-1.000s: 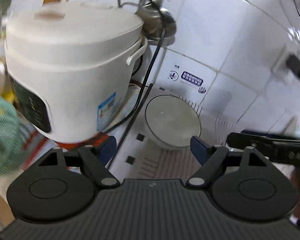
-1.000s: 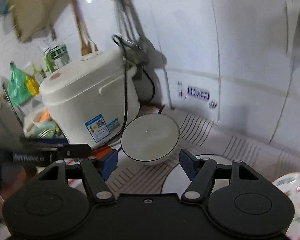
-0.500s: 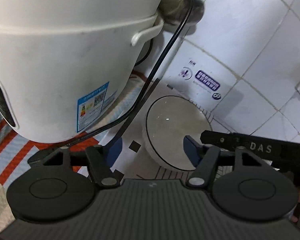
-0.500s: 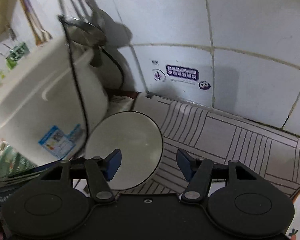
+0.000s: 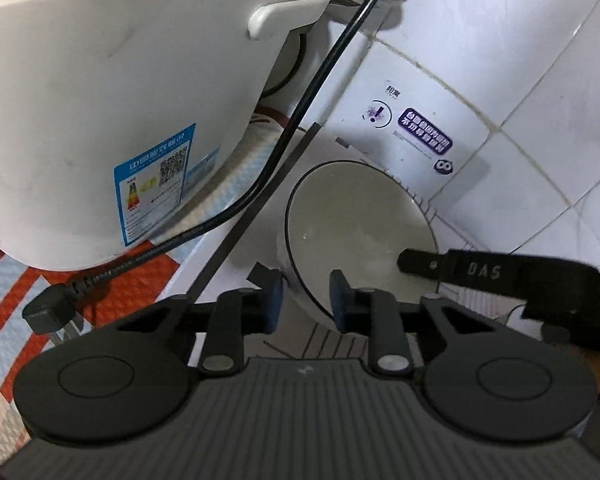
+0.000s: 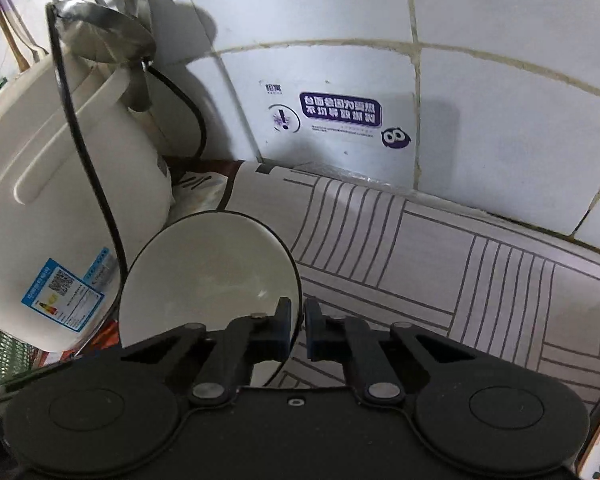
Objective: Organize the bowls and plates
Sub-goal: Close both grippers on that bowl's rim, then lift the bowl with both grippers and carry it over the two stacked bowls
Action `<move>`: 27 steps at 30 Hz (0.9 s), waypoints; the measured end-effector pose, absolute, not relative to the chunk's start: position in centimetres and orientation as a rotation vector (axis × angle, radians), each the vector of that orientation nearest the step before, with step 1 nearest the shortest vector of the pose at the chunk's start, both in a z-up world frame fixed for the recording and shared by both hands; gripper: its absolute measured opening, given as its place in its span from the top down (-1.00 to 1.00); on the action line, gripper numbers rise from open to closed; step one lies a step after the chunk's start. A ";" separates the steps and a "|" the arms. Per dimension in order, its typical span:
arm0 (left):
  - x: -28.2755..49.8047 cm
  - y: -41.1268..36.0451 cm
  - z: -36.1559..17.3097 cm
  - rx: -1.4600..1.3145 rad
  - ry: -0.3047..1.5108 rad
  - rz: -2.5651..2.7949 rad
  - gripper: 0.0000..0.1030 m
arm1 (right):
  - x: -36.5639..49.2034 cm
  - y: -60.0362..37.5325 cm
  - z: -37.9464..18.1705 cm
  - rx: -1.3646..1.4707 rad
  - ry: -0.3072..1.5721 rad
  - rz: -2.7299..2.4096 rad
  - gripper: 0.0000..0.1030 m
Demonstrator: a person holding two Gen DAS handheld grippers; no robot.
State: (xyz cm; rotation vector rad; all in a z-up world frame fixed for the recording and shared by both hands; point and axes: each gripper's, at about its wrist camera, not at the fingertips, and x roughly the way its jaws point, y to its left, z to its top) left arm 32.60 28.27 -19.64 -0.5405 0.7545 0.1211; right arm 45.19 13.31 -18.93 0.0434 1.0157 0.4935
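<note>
A: We find the left gripper [image 5: 305, 295] with jaws clamped on the near-left rim of the bowl [image 5: 360, 220], and the right gripper [image 6: 296, 330] pinching the opposite rim.

B: We confirm 2 grips. The bowl sits on the lined worktop [image 6: 460, 264], just beside the rice cooker [image 5: 100, 100], below the tiled wall [image 6: 500, 60].

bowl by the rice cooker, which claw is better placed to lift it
Either; they mirror each other. The left claw is shut on the bowl rim nearest the rice cooker; the right claw pinches the opposite rim. A level lift probably wants both.
</note>
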 end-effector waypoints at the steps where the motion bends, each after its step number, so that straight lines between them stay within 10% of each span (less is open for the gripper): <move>1: 32.6 28.1 -19.7 -0.530 0.753 0.125 0.59 | 45.2 13.4 -18.9 0.044 1.009 0.496 0.82; 27: 23.1 22.4 -11.2 -0.433 0.727 0.069 0.60 | 34.6 4.5 -10.9 0.263 0.832 0.522 0.76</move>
